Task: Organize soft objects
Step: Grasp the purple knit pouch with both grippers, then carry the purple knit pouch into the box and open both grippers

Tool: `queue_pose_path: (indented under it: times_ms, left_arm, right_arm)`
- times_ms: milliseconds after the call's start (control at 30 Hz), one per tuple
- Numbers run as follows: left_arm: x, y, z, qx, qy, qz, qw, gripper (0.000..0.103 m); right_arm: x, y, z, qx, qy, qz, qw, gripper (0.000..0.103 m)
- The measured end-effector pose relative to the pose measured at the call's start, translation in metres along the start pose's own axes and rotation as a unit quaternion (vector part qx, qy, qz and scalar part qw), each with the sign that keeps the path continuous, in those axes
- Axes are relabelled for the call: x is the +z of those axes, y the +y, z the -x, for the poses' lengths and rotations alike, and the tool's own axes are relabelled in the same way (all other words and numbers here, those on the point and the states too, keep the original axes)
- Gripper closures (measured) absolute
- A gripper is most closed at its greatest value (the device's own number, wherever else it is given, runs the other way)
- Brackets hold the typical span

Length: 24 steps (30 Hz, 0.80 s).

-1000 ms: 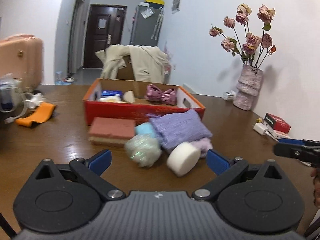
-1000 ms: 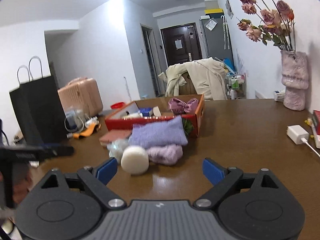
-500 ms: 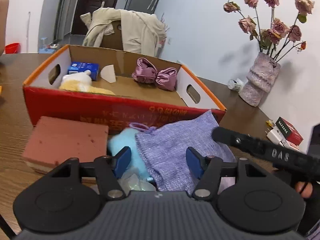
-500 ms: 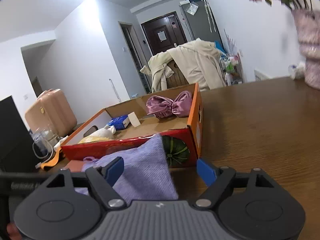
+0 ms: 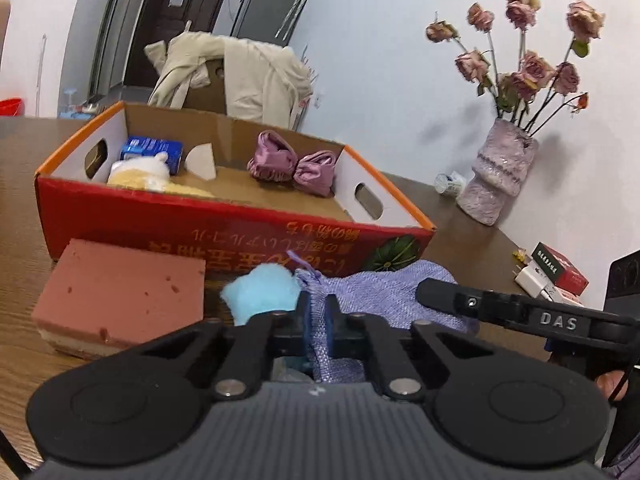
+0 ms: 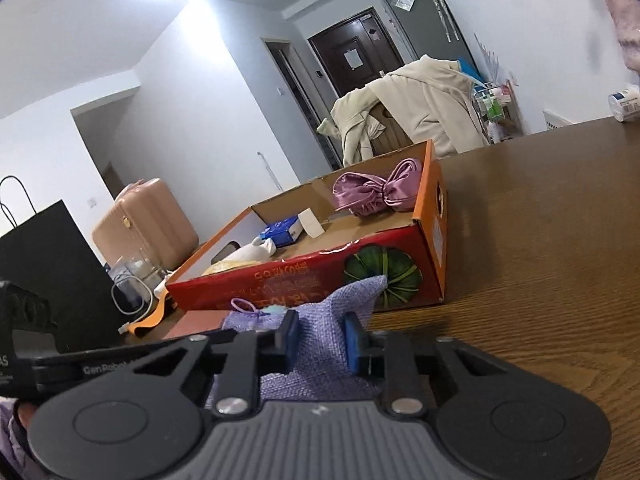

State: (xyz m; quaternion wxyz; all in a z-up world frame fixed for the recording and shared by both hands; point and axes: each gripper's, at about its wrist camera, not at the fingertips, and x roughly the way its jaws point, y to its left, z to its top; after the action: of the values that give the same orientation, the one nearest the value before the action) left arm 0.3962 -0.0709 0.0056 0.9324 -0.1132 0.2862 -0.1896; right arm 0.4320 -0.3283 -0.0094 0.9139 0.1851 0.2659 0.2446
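A lavender knit pouch (image 5: 384,296) lies on the wooden table in front of a red cardboard box (image 5: 240,232). My left gripper (image 5: 316,320) is shut on the pouch's left end. My right gripper (image 6: 320,340) is shut on its right part (image 6: 320,320), bunching the cloth between the blue pads. A light blue fluffy ball (image 5: 260,292) and a pink sponge block (image 5: 120,288) lie left of the pouch. The box holds a purple satin bow (image 5: 292,168), a cream plush toy (image 5: 140,172) and a blue packet (image 5: 152,148).
A vase of dried roses (image 5: 500,168) stands at the far right by the wall, with a red box and white charger (image 5: 552,272) near it. A black bag (image 6: 48,280), a pink suitcase (image 6: 144,228) and cables lie to the left. A chair with a coat (image 5: 232,76) stands behind.
Both grippers moved forward and down to the lavender pouch and closed on it, the left on its left end, the right on its right part. The white round sponge is out of view.
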Motion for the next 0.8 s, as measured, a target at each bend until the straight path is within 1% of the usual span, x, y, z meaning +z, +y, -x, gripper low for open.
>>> queue_pose_path:
  times_ms: [100, 167, 267, 333, 400, 433, 567, 667, 800]
  left_arm:
    - [0.005, -0.007, 0.011, -0.025, -0.019, -0.01, 0.9995, 0.099]
    - [0.011, -0.014, 0.021, -0.037, -0.032, -0.023, 0.9986, 0.1]
    - [0.024, -0.026, 0.051, -0.042, -0.061, -0.028, 0.9968, 0.1]
    - [0.028, -0.035, 0.077, -0.056, -0.072, -0.03, 0.9954, 0.1]
    - [0.026, -0.047, 0.107, -0.073, -0.08, -0.045, 0.9932, 0.1]
    - [0.022, -0.053, 0.121, -0.075, -0.083, -0.05, 0.9925, 0.1]
    - [0.003, -0.063, 0.161, -0.094, -0.089, -0.048, 0.9904, 0.1]
    - [-0.007, -0.064, 0.176, -0.097, -0.092, -0.047, 0.9899, 0.1]
    - [-0.006, -0.058, 0.181, -0.093, -0.097, -0.04, 0.9901, 0.1]
  right_arm:
    - [0.003, 0.004, 0.006, -0.003, -0.01, 0.007, 1.0, 0.088]
    - [0.008, 0.012, 0.014, 0.005, -0.02, 0.014, 1.0, 0.09]
    - [0.015, 0.035, 0.038, 0.0, -0.051, 0.017, 0.999, 0.091]
    - [0.016, 0.053, 0.06, -0.001, -0.068, 0.017, 0.998, 0.091]
    - [0.013, 0.075, 0.087, -0.001, -0.078, 0.026, 0.997, 0.091]
    - [0.01, 0.085, 0.099, 0.0, -0.082, 0.032, 0.996, 0.091]
    - [-0.011, 0.121, 0.141, 0.008, -0.101, 0.054, 0.993, 0.092]
    - [-0.026, 0.141, 0.152, 0.008, -0.106, 0.066, 0.992, 0.092]
    - [-0.032, 0.148, 0.152, 0.005, -0.098, 0.064, 0.993, 0.092]
